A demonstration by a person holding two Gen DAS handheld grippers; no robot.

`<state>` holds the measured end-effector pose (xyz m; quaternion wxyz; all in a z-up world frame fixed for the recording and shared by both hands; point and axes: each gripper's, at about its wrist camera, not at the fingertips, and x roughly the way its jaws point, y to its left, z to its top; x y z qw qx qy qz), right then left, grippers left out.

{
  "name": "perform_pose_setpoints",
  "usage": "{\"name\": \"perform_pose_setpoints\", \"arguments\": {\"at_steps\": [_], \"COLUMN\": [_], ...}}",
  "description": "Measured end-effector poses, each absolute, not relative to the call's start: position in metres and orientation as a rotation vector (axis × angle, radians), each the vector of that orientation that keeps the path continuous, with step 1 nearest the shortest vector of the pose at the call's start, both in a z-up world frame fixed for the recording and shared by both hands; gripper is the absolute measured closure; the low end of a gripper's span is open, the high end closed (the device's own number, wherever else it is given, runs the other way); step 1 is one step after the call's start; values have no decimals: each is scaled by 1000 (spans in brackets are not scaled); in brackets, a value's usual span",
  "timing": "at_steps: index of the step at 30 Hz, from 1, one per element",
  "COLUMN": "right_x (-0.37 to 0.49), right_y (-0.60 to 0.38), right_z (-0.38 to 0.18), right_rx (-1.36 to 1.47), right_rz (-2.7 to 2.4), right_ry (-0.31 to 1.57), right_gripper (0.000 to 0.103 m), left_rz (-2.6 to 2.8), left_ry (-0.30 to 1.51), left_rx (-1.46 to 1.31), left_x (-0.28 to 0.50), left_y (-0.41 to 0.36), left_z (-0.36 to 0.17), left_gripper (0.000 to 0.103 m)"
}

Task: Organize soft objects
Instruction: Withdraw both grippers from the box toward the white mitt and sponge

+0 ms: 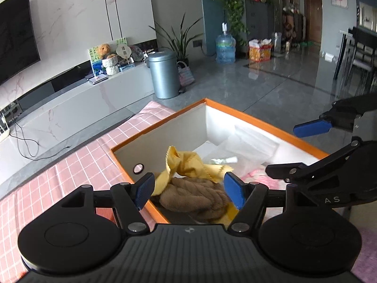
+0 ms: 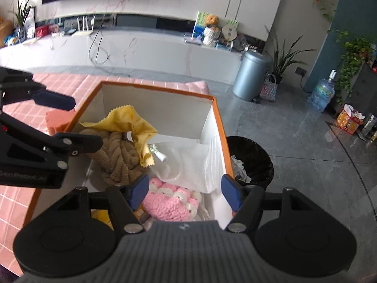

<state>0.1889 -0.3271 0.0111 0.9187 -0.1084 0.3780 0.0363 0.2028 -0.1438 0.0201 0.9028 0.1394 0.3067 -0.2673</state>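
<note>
Inside the box I see a brown knit with a yellow cloth draped over it, a pink knit nearer me and a clear bag against the right wall. Above them my left gripper hangs spread wide, holding nothing; my right gripper is likewise apart and empty. Under the box lies a pink checked cloth. Beside its right wall, on the floor, stands a black bin.

chunky brown knit, glossy floor tiles
</note>
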Motion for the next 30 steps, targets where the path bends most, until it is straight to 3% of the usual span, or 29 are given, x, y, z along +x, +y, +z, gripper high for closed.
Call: {"name": "perform_pose_setpoints", "arguments": {"at_steps": [2, 18, 30], "right_x": [177, 81, 32], "right_y": [-326, -298, -215], "right_z": [14, 29, 18], "right_rx": [-209, 31, 3], "right_rz": [58, -41, 32], "right_ry": [754, 459, 338], "right_gripper": [26, 25, 25], "left_rz": [-566, -527, -381], "left_ry": [626, 452, 499], "left_rx": [259, 21, -71], "left_x": [195, 121, 92], "left_y": [-138, -65, 6], "left_z": [22, 28, 3], "left_gripper": [24, 24, 24]}}
